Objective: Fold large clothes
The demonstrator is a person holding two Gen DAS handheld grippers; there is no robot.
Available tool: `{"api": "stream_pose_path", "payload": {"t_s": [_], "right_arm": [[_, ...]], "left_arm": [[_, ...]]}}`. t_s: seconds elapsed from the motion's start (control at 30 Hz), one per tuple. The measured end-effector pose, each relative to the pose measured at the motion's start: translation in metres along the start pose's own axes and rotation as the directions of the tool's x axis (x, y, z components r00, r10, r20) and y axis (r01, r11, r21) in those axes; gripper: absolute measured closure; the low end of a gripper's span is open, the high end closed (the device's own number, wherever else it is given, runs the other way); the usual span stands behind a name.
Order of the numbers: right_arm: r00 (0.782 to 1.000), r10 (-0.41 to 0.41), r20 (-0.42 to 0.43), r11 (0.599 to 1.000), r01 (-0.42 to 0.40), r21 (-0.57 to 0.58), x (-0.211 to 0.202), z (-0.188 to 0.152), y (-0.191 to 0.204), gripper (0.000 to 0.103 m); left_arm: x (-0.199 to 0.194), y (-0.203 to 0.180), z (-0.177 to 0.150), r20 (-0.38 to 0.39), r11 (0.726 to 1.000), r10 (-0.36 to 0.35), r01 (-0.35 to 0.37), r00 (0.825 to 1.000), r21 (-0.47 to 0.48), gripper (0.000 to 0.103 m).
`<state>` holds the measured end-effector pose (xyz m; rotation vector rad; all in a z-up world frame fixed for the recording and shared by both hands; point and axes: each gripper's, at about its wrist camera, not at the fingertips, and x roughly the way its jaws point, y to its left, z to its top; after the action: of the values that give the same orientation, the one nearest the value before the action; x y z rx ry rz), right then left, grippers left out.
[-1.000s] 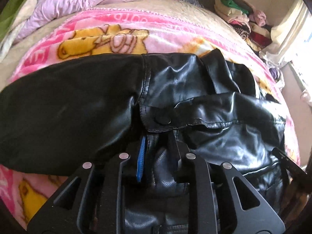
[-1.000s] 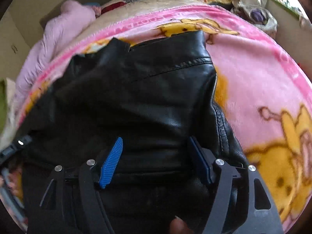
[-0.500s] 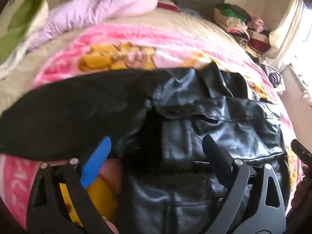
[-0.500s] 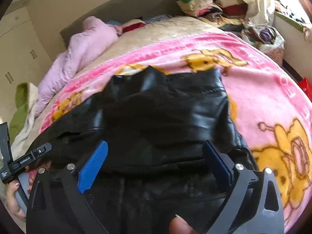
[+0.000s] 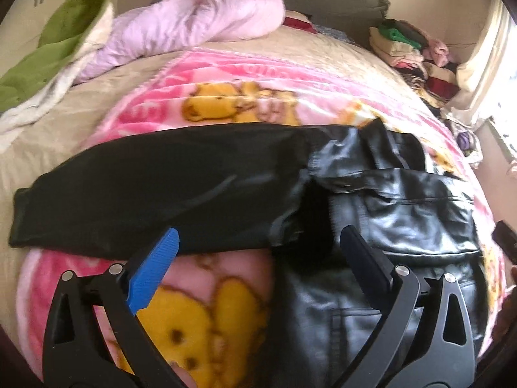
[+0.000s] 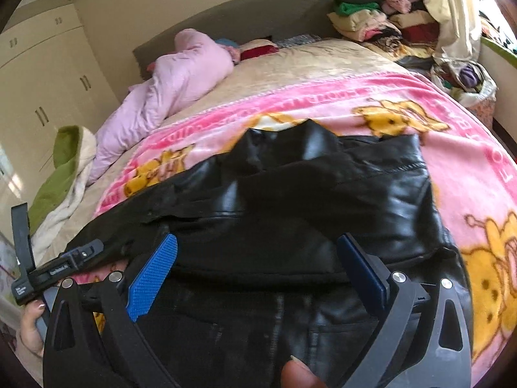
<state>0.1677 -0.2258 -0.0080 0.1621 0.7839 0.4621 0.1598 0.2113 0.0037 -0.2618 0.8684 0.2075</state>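
A: Where's the shiny black leather jacket?

B: Flat on the pink cartoon-bear blanket, hem part doubled up over the body, one dull black sleeve out sideways.

A: And the claws?

B: The left gripper has just been opening; the right gripper too. Both gape wide, nothing between.

A: So?

B: Partly folded, I'd say; that sleeve remains.

Little can be read. The pink fleece blanket with yellow cartoon bears carries a band of darker pink capital letters along its edge, beyond the right claw and curving down to its right, but blur and distortion make them illegible. A black clip-on mount left of that claw bears small white print, too small to read.
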Motion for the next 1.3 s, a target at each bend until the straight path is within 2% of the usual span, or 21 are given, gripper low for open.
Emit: {"api": "stream_pose_path", "payload": {"t_s": [0.07, 0.23, 0.7, 0.83, 1.03, 1.2, 1.3], "right_arm": [[1.000, 0.009, 0.006, 1.000, -0.009, -0.017, 0.001, 0.002, 0.011, 0.004], [0.999, 0.039, 0.020, 0.998, -0.038, -0.053, 0.004, 0.006, 0.041, 0.004], [0.991, 0.137, 0.000, 0.977, -0.135, -0.166, 0.021, 0.012, 0.127, 0.004], [0.988, 0.156, -0.016, 0.965, -0.156, -0.212, 0.028, 0.010, 0.149, 0.004], [0.982, 0.179, -0.056, 0.960, -0.187, -0.206, 0.048, 0.005, 0.176, 0.004], [0.977, 0.200, -0.077, 0.956, -0.211, -0.201, 0.059, 0.003, 0.194, 0.004], [0.972, 0.220, -0.080, 0.952, -0.232, -0.199, 0.064, 0.004, 0.206, 0.004]], "left_arm": [[-0.001, 0.015, -0.003, 0.006, 0.999, 0.024, -0.024, 1.000, -0.025, 0.009], [0.000, 0.043, -0.011, -0.004, 0.995, 0.022, -0.023, 1.000, -0.094, 0.010], [-0.007, 0.096, -0.014, 0.007, 0.976, 0.048, -0.045, 0.999, -0.213, 0.010], [-0.007, 0.121, -0.015, 0.015, 0.954, 0.054, -0.048, 0.998, -0.295, 0.010], [-0.007, 0.160, -0.025, 0.002, 0.912, 0.072, -0.065, 0.997, -0.405, 0.010], [-0.001, 0.179, -0.037, -0.065, 0.880, 0.128, -0.144, 0.990, -0.453, 0.009], [0.000, 0.190, -0.041, -0.071, 0.861, 0.113, -0.133, 0.991, -0.492, 0.010]]}}
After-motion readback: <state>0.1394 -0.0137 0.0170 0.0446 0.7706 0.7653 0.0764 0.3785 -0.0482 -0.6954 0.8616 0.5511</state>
